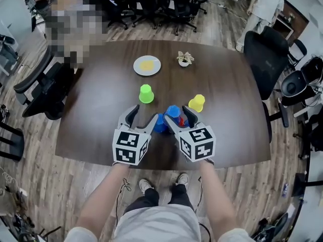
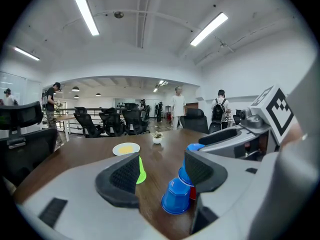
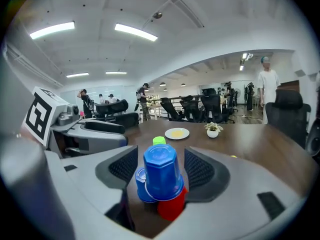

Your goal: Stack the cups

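Plate (image 1: 147, 65) sits near the far edge of the bench (image 1: 101, 125), roughly mid-way along, with the potted plant (image 1: 184, 59) just right of it. A lone cup (image 1: 146, 94) stands mid-bench, and a second cup (image 1: 197, 103) is off to its right. Closer to the near edge is the stack of cups (image 1: 174, 113), with a spare cup (image 1: 160, 124) just beside its left.

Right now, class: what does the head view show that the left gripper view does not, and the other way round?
Only the head view: the yellow cup and the person's shoes.
Only the left gripper view: the ceiling lights.
Both: the green cup, the blue cups, the plate and the plant.
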### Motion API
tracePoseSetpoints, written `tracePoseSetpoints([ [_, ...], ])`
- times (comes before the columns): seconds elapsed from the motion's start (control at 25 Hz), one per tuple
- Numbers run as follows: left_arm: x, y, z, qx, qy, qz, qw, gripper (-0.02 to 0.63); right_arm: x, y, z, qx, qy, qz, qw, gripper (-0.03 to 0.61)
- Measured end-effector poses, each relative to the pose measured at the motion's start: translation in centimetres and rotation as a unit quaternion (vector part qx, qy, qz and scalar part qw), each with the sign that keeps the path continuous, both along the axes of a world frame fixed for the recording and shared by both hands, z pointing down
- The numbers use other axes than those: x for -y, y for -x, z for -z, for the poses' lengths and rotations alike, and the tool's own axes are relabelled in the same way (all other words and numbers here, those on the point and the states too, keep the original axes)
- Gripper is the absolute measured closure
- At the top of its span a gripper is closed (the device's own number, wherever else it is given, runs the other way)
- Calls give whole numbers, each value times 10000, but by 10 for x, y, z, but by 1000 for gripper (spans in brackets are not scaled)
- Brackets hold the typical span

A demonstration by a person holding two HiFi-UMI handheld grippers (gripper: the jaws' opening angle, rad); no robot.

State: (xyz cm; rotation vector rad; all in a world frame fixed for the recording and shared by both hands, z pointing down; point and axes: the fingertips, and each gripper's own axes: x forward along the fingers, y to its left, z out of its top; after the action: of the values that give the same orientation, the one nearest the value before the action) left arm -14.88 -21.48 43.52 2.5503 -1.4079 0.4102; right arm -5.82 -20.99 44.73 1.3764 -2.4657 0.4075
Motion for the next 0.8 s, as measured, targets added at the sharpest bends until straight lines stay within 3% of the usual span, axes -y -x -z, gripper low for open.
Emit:
tracePoseSetpoints([
  [0.28, 11, -26, 32, -110, -255, -34, 9996, 333, 8, -42, 32, 269, -227, -270, 9990, 304],
  [0.56, 19, -62, 38, -138, -251, -36, 9996, 333, 27, -97, 22, -177, -277, -421, 9986, 305],
  [0.8, 32, -77, 33, -47, -199, 154, 9997, 333, 55, -125, -23, -441, 95, -236, 9987, 304],
])
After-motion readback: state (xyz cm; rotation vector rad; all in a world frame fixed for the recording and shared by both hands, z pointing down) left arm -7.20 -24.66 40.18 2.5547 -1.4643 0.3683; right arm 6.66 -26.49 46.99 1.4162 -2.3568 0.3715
